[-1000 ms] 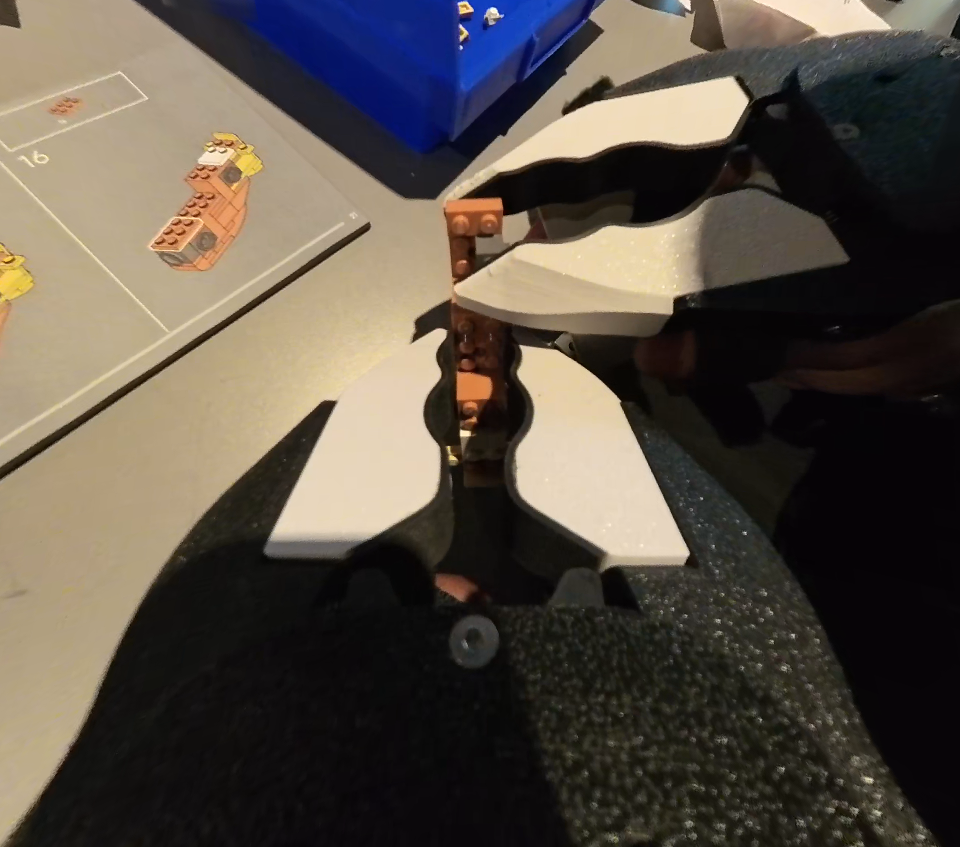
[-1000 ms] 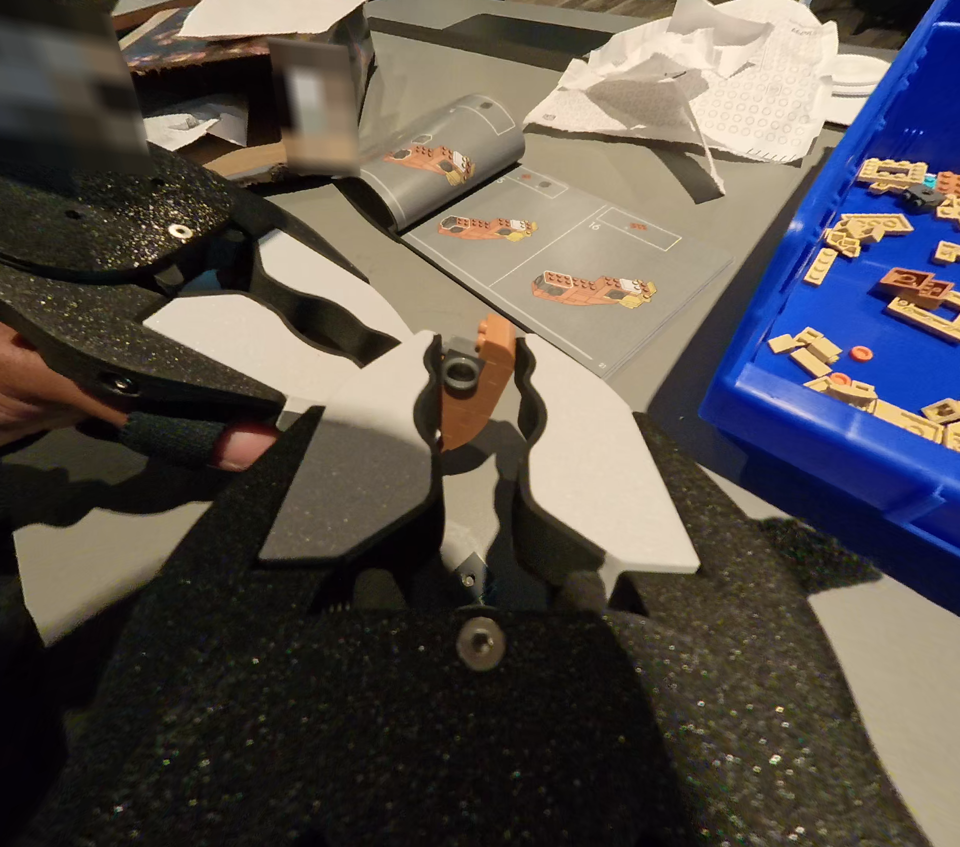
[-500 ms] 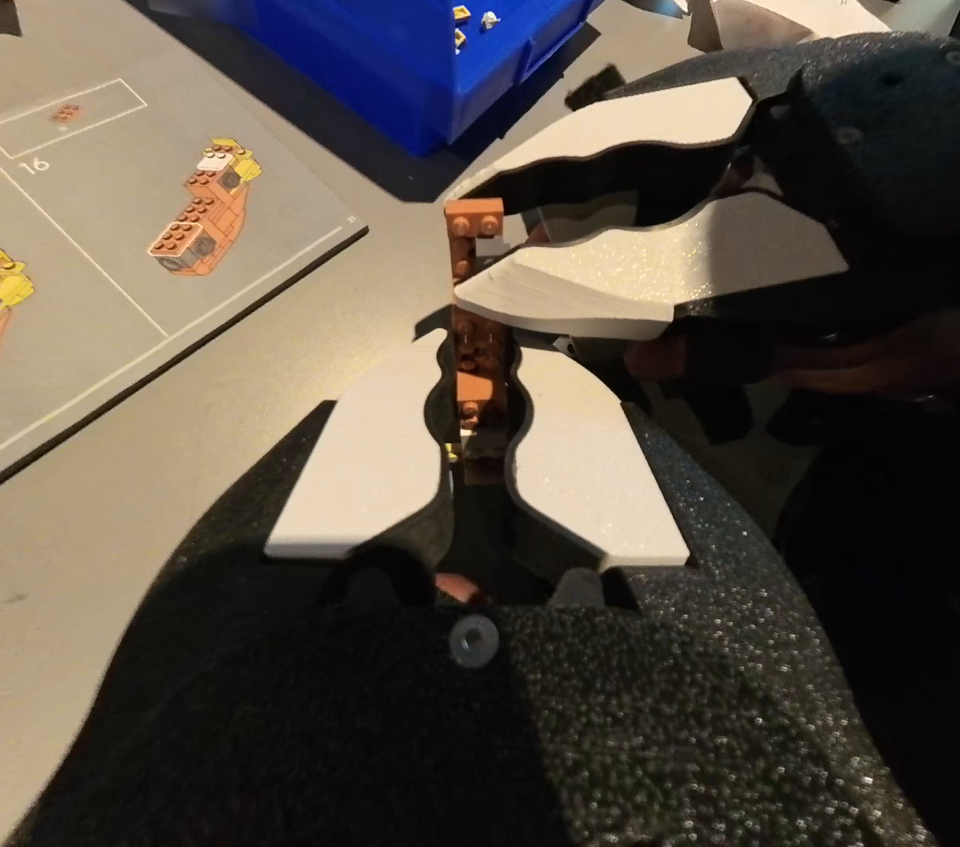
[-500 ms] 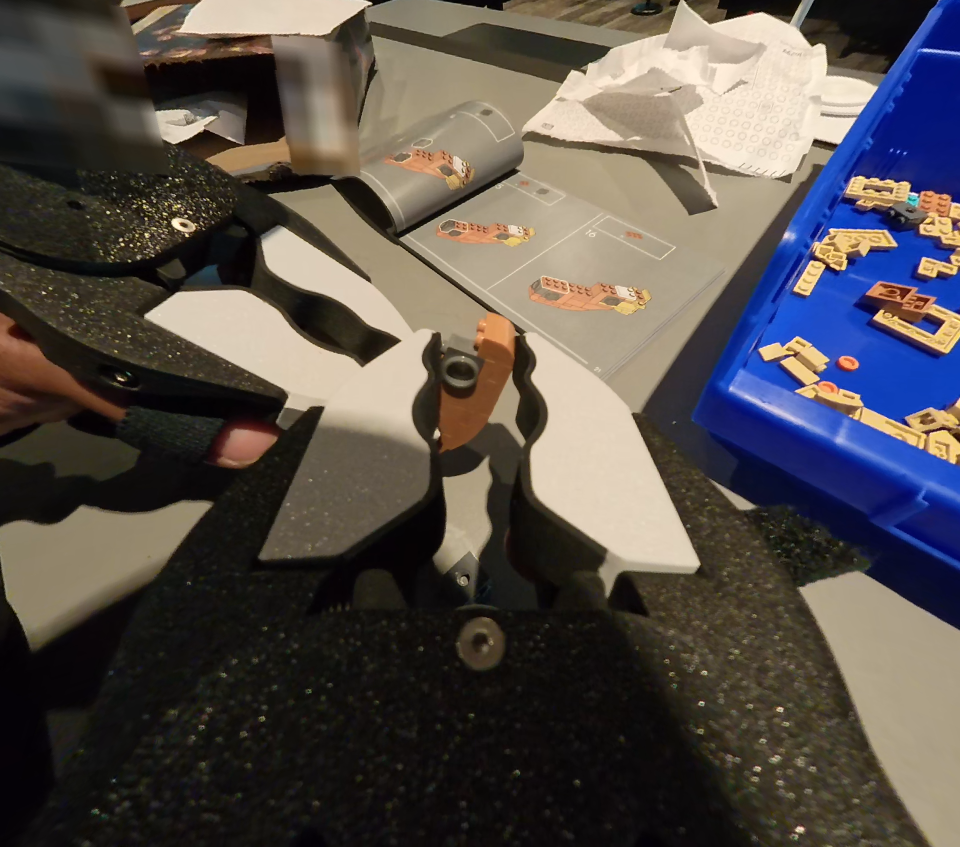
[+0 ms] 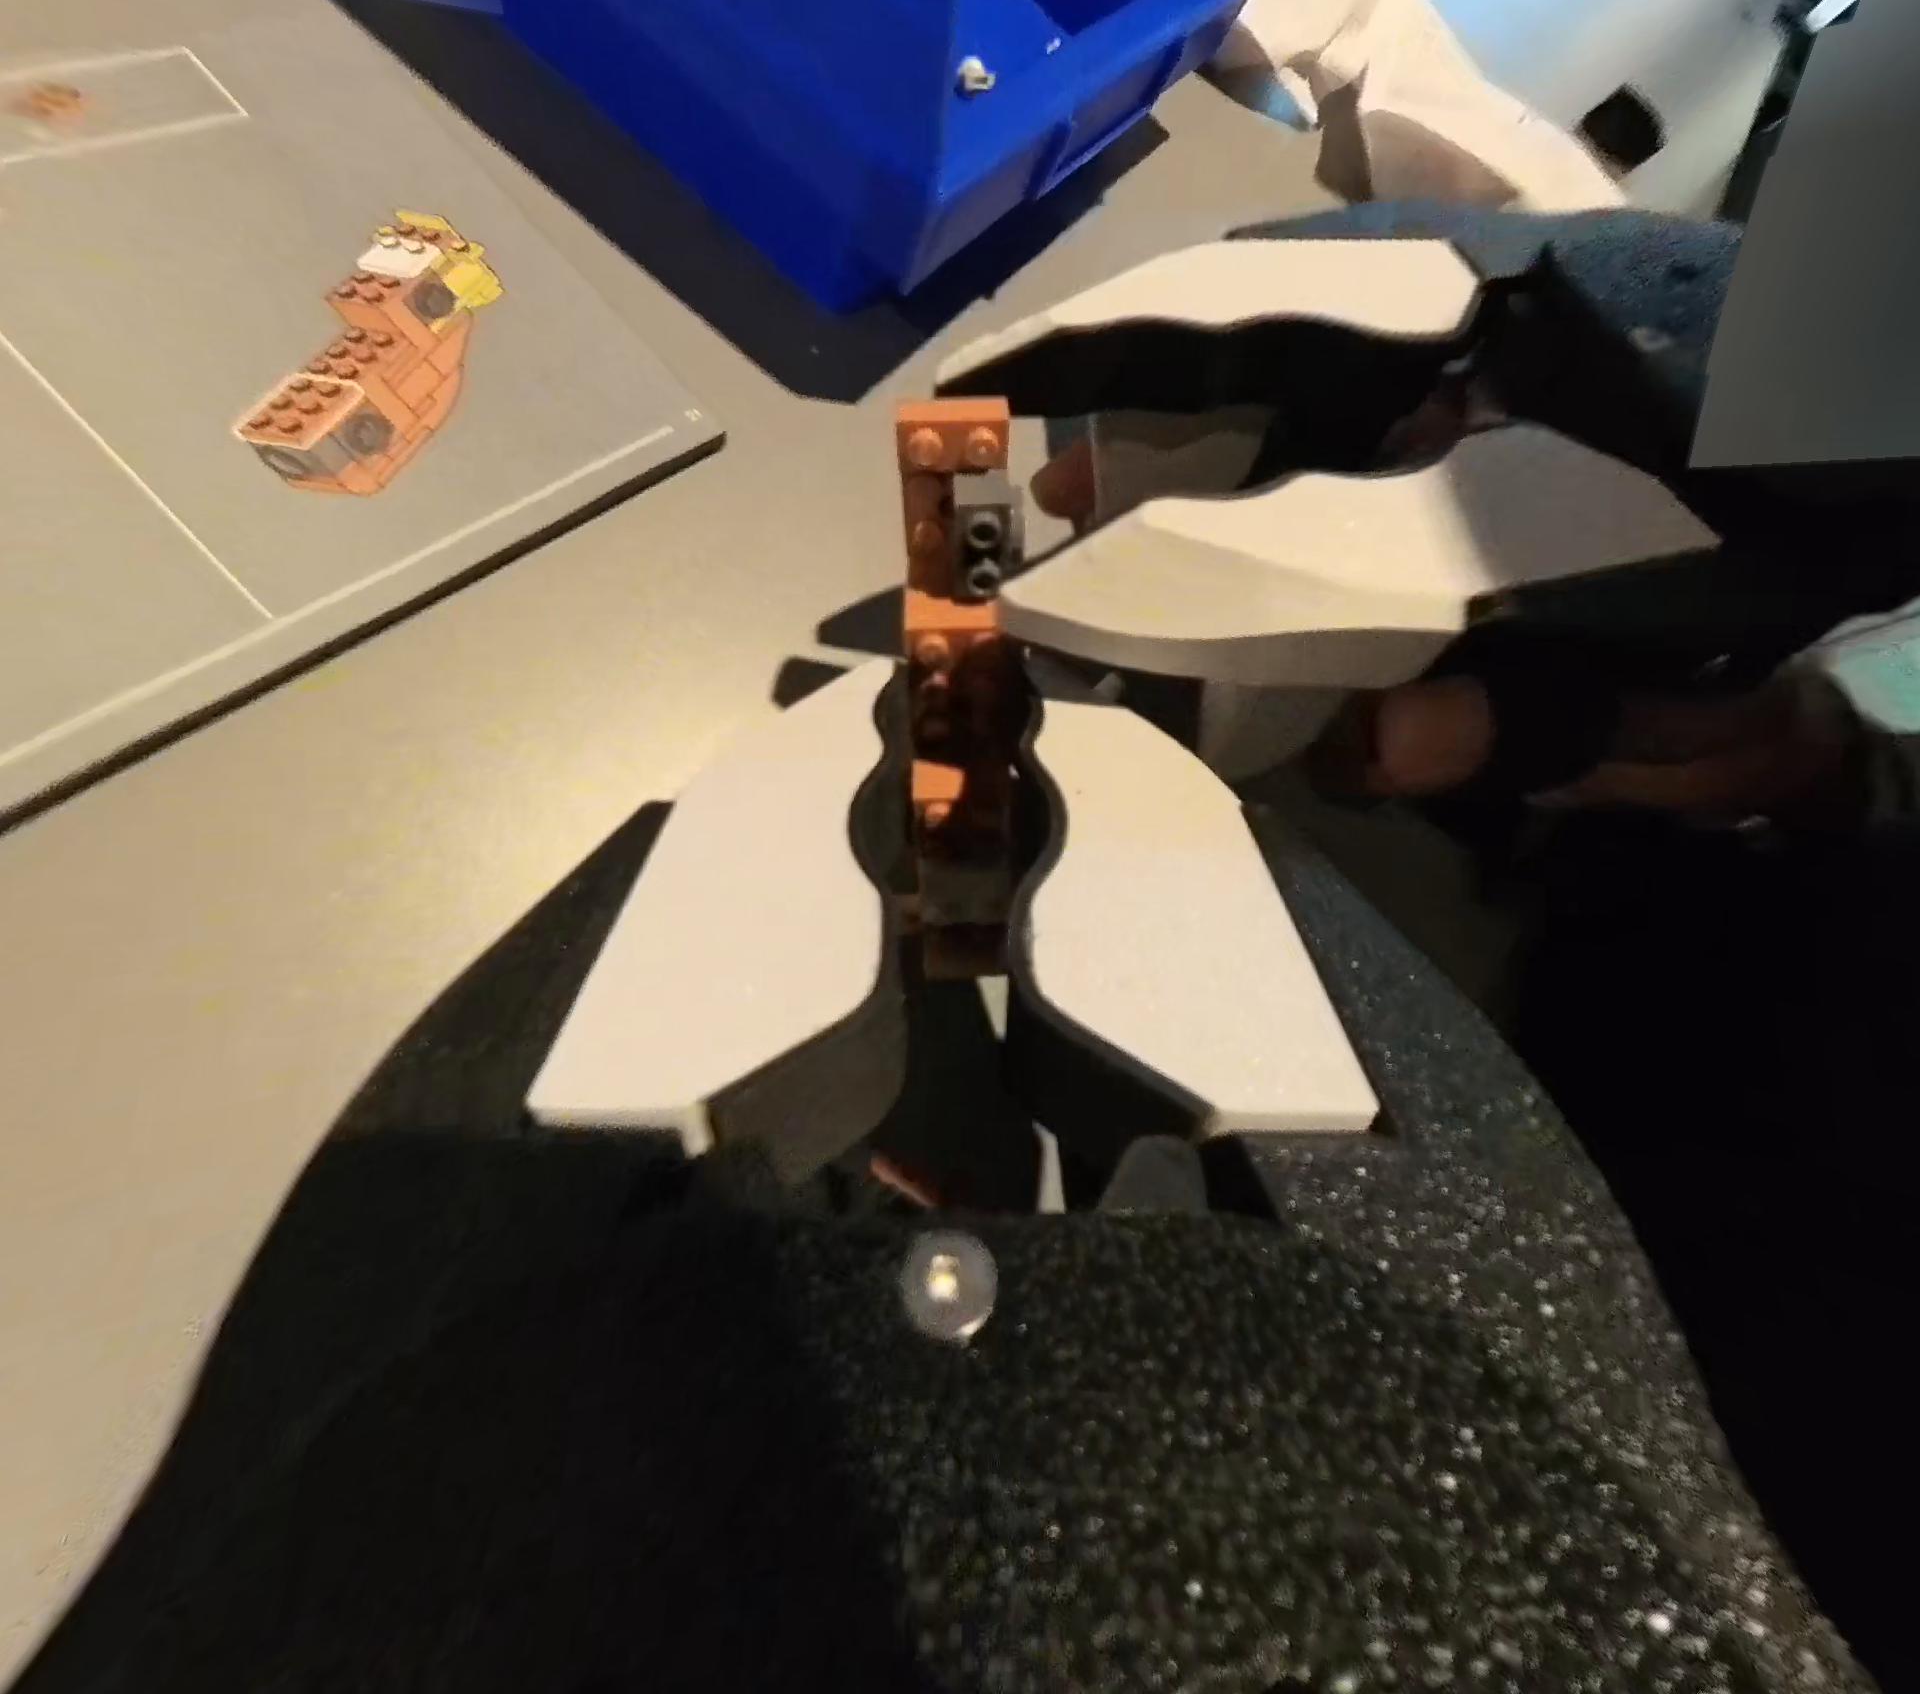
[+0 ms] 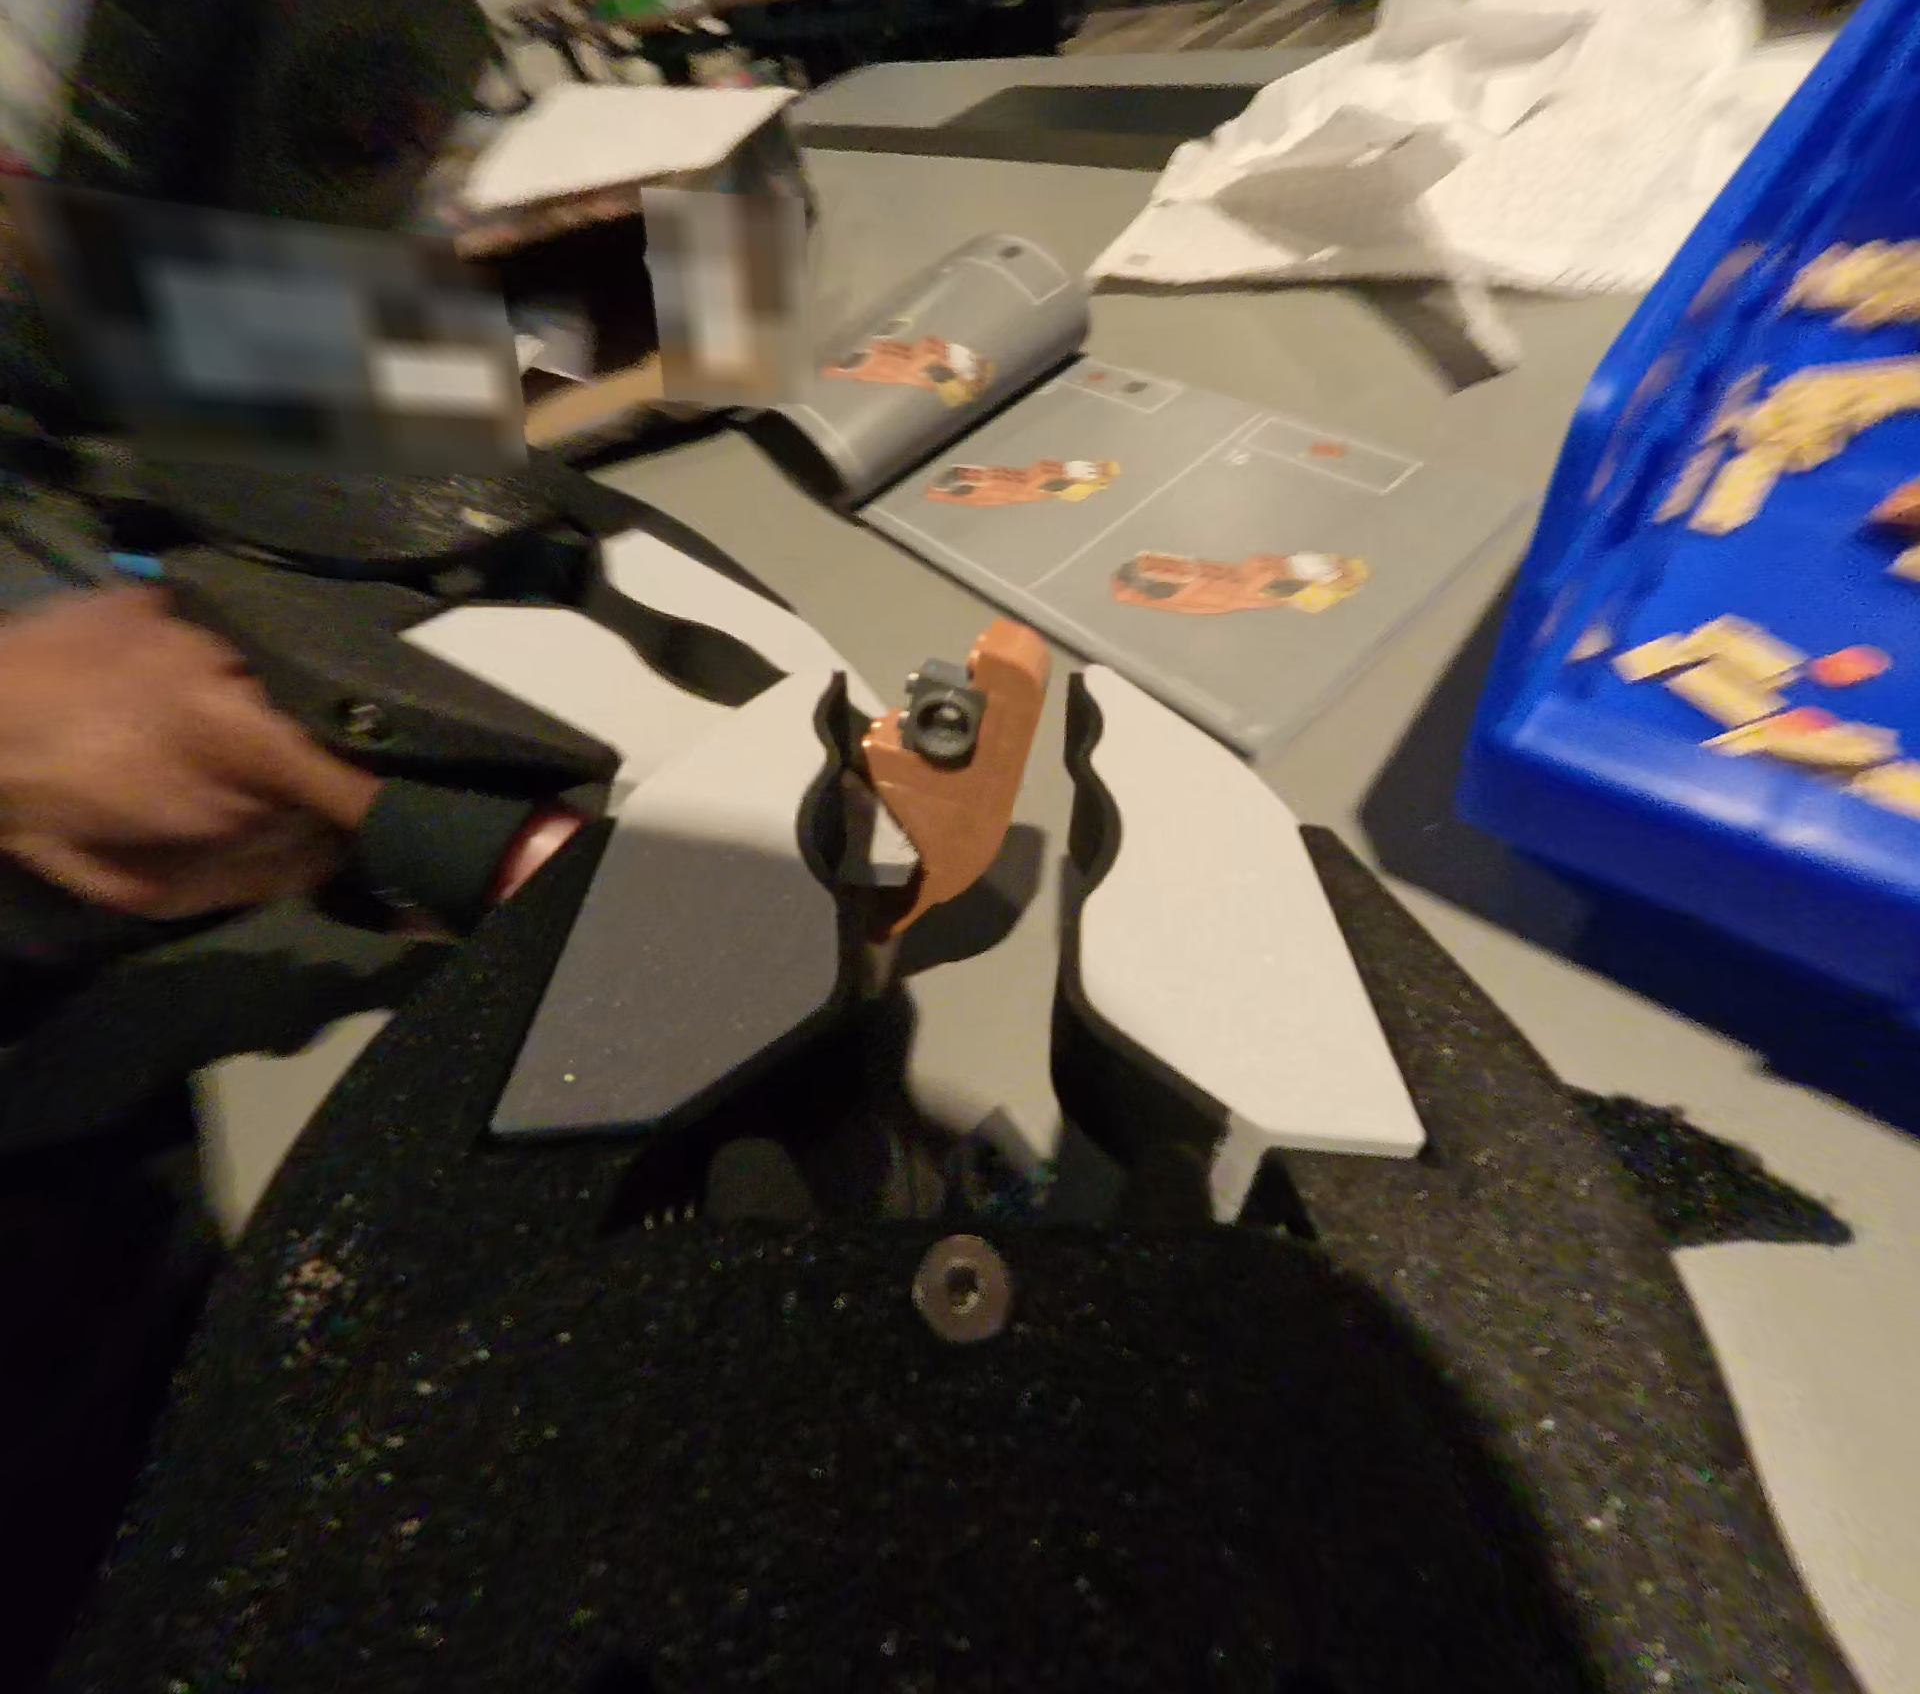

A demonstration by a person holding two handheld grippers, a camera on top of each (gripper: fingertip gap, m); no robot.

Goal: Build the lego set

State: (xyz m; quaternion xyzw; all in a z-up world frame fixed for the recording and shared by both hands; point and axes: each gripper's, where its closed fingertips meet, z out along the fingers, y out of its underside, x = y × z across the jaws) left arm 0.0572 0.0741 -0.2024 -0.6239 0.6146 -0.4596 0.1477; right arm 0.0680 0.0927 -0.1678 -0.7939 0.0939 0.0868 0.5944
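You are working over the grey surface, with the blue bin of loose pieces beyond the model. The booklet left of the model is showing a fuller body, so I judge much building is remaining. Your left hand-held gripper is clamping the orange model upright. Your right hand-held gripper is standing open around its top, gripping nothing.
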